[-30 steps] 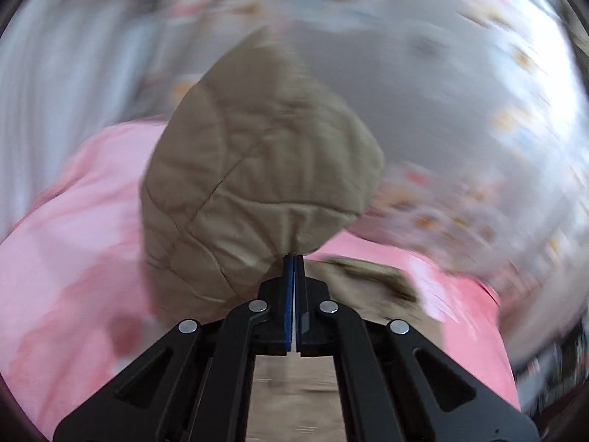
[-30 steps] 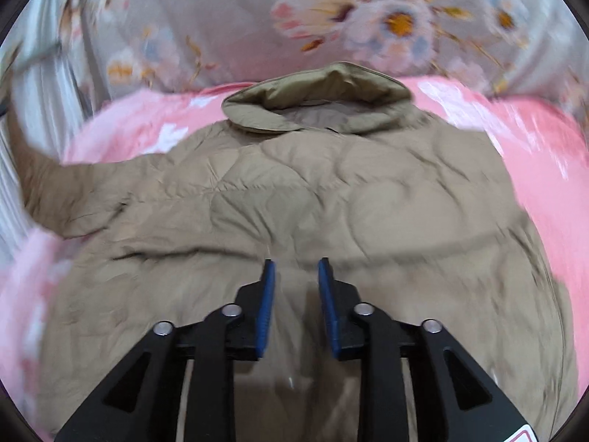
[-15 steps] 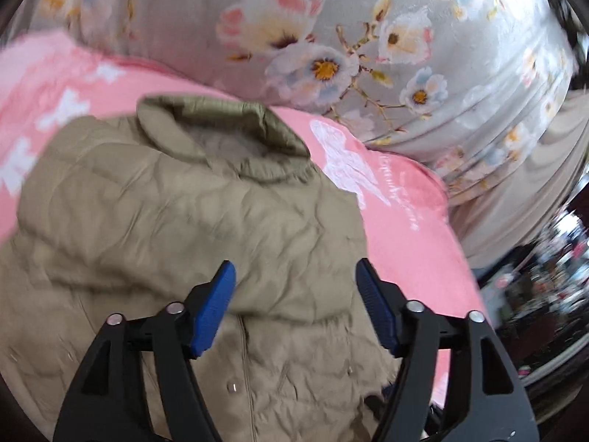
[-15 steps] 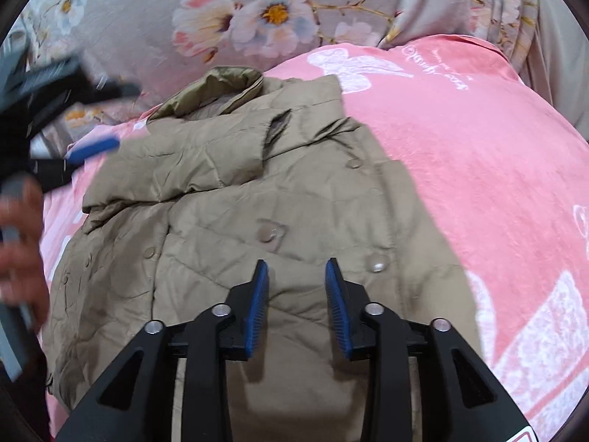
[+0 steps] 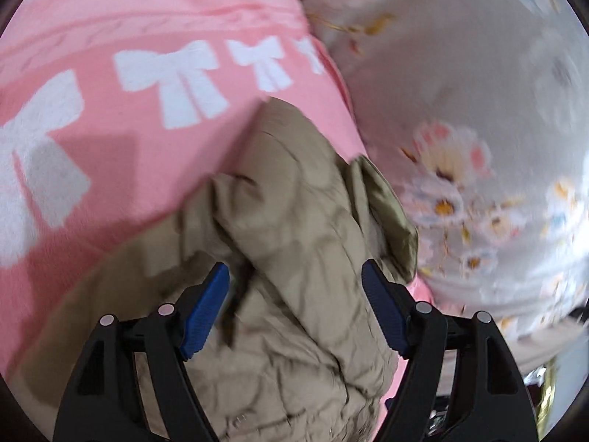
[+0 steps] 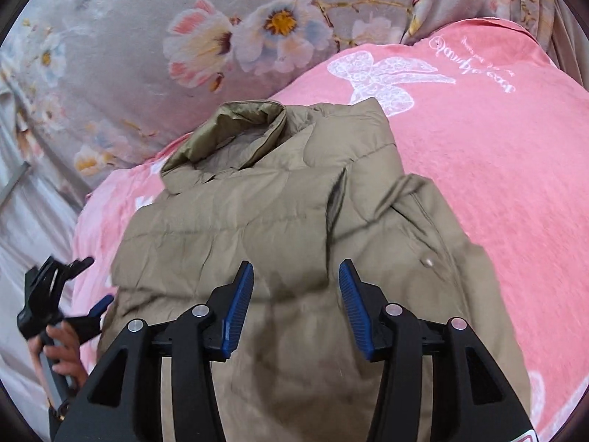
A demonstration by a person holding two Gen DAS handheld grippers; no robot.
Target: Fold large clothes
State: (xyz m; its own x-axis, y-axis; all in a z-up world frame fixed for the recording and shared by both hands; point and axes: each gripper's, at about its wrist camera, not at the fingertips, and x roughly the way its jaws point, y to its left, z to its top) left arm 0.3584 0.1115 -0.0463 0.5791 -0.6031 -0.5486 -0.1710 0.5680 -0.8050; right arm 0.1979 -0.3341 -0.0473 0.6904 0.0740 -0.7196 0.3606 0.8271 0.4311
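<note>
A tan quilted jacket (image 6: 294,221) lies on a pink blanket (image 6: 497,154), collar (image 6: 228,132) toward the far side, with a sleeve folded across its front. My right gripper (image 6: 296,280) is open and empty, hovering over the jacket's middle. My left gripper (image 5: 296,287) is open and empty, over the jacket's (image 5: 294,228) left edge near the collar. The left gripper also shows in the right wrist view (image 6: 77,302) at the jacket's left side, held by a hand.
A grey floral sheet (image 6: 147,37) rises behind the blanket like a wall. The pink blanket with white bows (image 5: 147,81) spreads left of the jacket in the left wrist view. Dark clutter sits at the lower right (image 5: 545,386).
My left gripper let go of the sleeve it held a second ago and opened wide, then swung to the jacket's left edge. My right gripper opened wider and shifted over the jacket.
</note>
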